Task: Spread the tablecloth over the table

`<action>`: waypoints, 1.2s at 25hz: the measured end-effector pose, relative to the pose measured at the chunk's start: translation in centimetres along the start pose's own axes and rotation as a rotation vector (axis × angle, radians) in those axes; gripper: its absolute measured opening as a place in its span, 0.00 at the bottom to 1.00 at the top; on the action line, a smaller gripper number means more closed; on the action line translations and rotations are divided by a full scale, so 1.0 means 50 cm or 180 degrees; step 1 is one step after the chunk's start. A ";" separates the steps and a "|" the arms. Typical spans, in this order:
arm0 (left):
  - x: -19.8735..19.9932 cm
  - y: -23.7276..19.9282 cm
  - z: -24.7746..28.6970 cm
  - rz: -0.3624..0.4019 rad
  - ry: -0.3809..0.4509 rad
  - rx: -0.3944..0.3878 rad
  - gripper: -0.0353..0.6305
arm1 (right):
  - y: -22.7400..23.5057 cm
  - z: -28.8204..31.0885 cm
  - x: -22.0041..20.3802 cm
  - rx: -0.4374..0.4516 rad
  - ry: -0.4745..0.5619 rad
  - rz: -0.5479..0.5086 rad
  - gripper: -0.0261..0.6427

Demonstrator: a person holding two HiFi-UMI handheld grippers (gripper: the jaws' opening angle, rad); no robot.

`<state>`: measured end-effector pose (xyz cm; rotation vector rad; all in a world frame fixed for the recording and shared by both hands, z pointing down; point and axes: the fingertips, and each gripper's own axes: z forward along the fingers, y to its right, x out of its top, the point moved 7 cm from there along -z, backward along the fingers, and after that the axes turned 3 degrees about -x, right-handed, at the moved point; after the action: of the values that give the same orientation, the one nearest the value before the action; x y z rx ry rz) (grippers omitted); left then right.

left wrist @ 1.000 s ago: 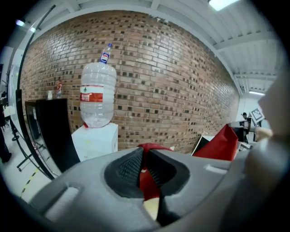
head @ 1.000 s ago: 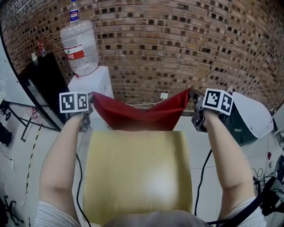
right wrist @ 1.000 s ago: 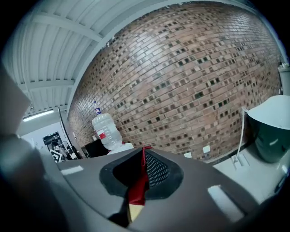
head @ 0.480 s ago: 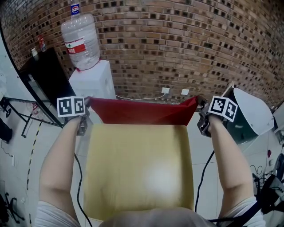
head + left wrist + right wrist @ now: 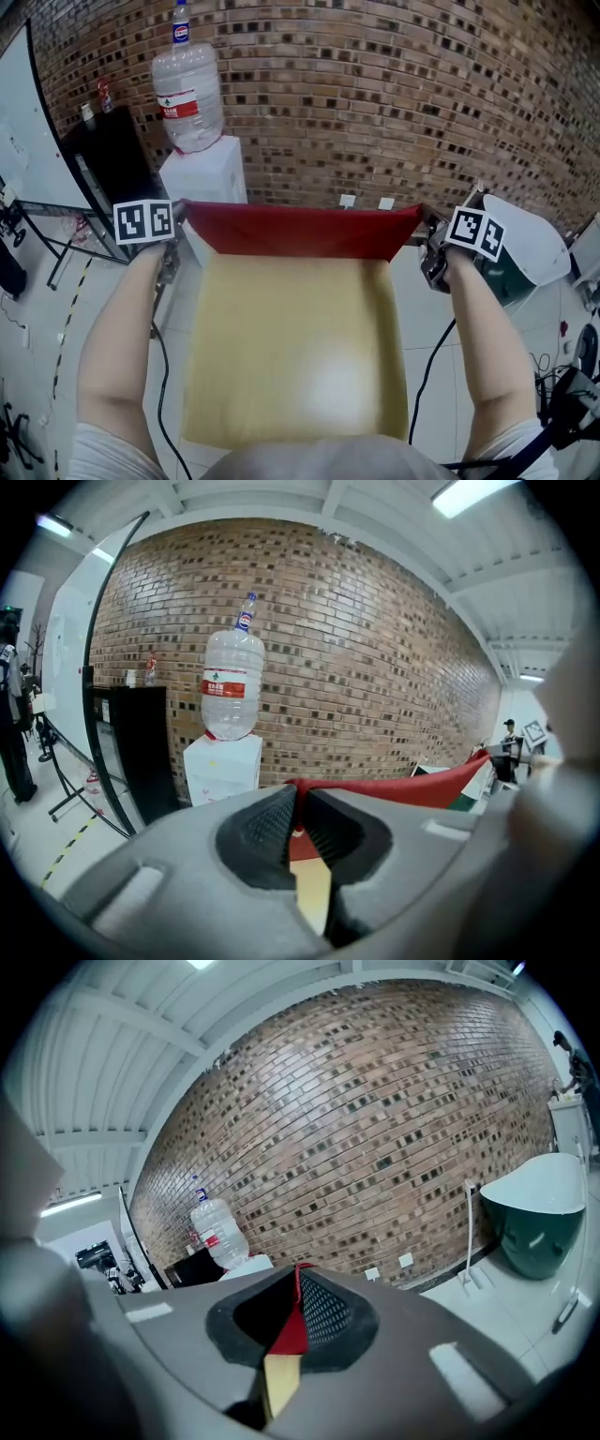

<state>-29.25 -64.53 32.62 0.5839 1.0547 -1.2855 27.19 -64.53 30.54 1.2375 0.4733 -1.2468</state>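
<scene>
Tablecloth (image 5: 300, 231), red, hangs as a taut band between the two grippers at the far edge of the table (image 5: 295, 356); whether it touches the top I cannot tell. Nearly all of the yellow tabletop is bare, so I judge the spreading barely begun. The left gripper (image 5: 296, 803) is pinched shut on one corner of the cloth, and the right gripper (image 5: 298, 1288) is pinched shut on the other. To do this step well, hold both pinches firm and the hands level and wide apart, so the held edge stays straight. Carry it evenly over the top, then lower it square to the sides.
</scene>
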 end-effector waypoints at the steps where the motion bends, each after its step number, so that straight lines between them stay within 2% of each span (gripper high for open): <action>1: -0.002 0.002 -0.022 0.0013 0.0021 -0.0003 0.08 | -0.009 -0.021 -0.003 0.0015 0.0019 -0.0012 0.05; 9: -0.050 0.026 -0.185 0.0087 0.0105 -0.0108 0.08 | -0.072 -0.190 -0.071 0.0078 0.0112 -0.0002 0.05; 15: -0.141 0.046 -0.285 0.0039 0.0146 -0.0241 0.08 | -0.078 -0.305 -0.174 0.0090 0.0072 0.0056 0.05; 19: -0.208 0.073 -0.337 0.0107 0.0192 -0.0321 0.08 | -0.063 -0.363 -0.234 0.0094 0.0079 0.0160 0.05; 24: -0.312 0.092 -0.379 -0.0253 0.0198 -0.0471 0.08 | -0.036 -0.416 -0.321 0.0077 0.0045 0.0289 0.05; 30: -0.464 0.112 -0.417 -0.0417 -0.0021 -0.0494 0.08 | 0.005 -0.452 -0.443 -0.0069 -0.0159 0.0362 0.05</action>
<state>-28.78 -34.45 42.58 0.3979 1.1912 -1.3041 27.51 -34.84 41.45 1.1960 0.3741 -1.1705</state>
